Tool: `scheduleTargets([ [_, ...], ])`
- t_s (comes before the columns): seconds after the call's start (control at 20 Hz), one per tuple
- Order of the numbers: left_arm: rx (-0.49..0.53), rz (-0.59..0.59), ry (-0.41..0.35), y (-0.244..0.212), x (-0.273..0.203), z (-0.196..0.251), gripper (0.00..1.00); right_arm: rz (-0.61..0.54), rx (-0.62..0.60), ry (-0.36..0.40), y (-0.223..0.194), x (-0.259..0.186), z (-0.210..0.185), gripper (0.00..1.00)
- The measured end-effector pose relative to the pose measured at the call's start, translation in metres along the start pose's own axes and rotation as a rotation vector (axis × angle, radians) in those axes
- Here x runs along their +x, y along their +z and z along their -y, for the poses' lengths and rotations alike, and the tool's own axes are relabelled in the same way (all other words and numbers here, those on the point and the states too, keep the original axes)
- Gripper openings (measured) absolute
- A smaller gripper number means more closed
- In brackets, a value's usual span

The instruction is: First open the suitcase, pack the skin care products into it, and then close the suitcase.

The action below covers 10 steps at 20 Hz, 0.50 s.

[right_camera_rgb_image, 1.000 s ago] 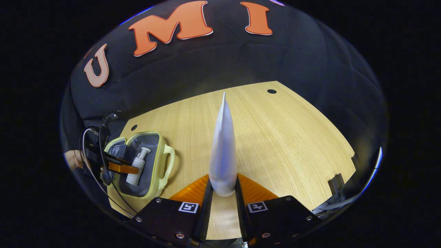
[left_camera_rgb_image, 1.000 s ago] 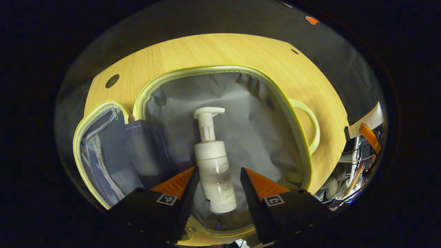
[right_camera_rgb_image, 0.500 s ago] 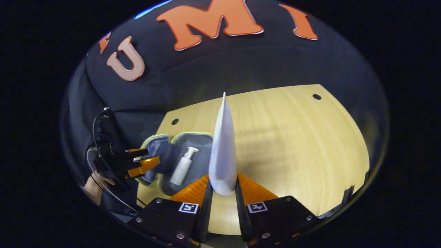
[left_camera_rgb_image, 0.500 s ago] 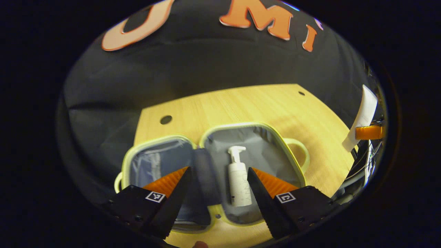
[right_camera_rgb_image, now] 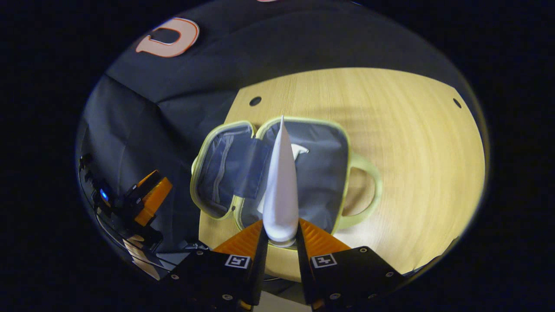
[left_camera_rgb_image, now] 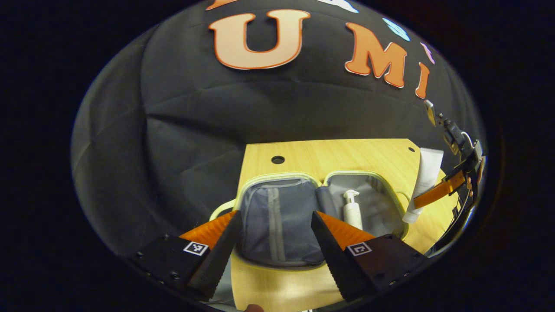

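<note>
A: Suitcase status? The pale-green zip-around fabric suitcase (right_camera_rgb_image: 284, 171) lies opened flat on the light wooden table (right_camera_rgb_image: 403, 143), grey lining up.

B: Right. White pump bottle (left_camera_rgb_image: 352, 211) lies in its right half, packed. Right gripper (right_camera_rgb_image: 280, 236) is clamped on the soft white squeeze tube (right_camera_rgb_image: 280, 182), held above that same half (probably lined up for a drop).

A: Left gripper (left_camera_rgb_image: 275, 234)?

B: Fingers wide apart, holding nothing, hovering near the case's left half, likely out of the way.
</note>
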State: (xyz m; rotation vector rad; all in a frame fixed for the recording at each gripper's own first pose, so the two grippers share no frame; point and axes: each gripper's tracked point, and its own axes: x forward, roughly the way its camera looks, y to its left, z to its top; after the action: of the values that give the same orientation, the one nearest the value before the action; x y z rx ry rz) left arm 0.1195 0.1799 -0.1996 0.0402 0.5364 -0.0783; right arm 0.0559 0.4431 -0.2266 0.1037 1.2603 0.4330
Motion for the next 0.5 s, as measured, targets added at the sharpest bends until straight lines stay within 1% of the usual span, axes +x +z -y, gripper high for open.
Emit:
scheduleTargets([
  [0.1,-0.003,0.009,0.043,-0.007,-0.008,-0.023,1.00,-0.064,0.029,-0.014,-0.005,0.021,0.001,0.37],
  [0.25,0.001,0.025,0.092,-0.011,-0.023,-0.047,1.00,-0.129,0.114,-0.050,-0.009,0.050,0.007,0.37],
  [0.4,0.006,0.043,0.111,-0.014,-0.031,-0.055,1.00,-0.154,0.121,-0.107,-0.011,0.070,0.020,0.37],
  [0.5,0.014,0.052,0.112,-0.012,-0.035,-0.056,1.00,-0.167,0.131,-0.128,-0.012,0.078,0.025,0.37],
])
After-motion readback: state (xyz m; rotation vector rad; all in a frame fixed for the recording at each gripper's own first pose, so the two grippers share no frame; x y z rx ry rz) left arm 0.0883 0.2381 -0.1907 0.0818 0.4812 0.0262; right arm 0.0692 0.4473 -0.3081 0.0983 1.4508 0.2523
